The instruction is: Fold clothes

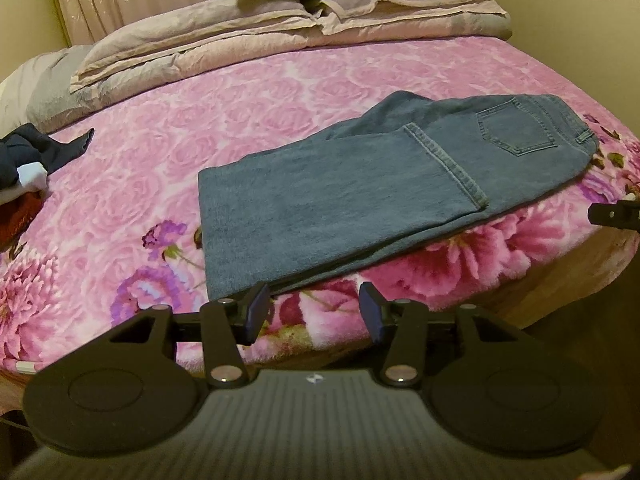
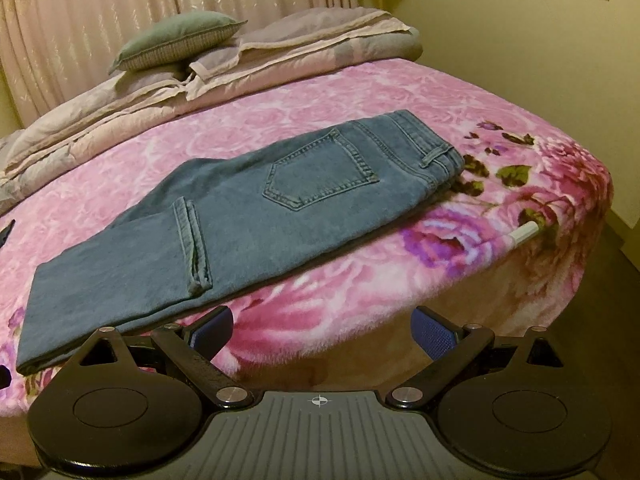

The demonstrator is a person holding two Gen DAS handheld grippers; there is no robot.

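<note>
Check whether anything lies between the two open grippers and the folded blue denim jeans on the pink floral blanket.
Nothing visible does. The left gripper and right gripper hover open at the near edge of the folded blue denim jeans, with only bare pink floral blanket between.

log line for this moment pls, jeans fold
jeans: folded in half, flat on floral blanket | left gripper: open, empty, near fold edge | right gripper: open, empty

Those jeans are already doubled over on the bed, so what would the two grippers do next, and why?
Probably ease forward and pinch the jeans' near edge. Both the left gripper and the right gripper are open, empty, just short of it, and another fold looks due.
</note>
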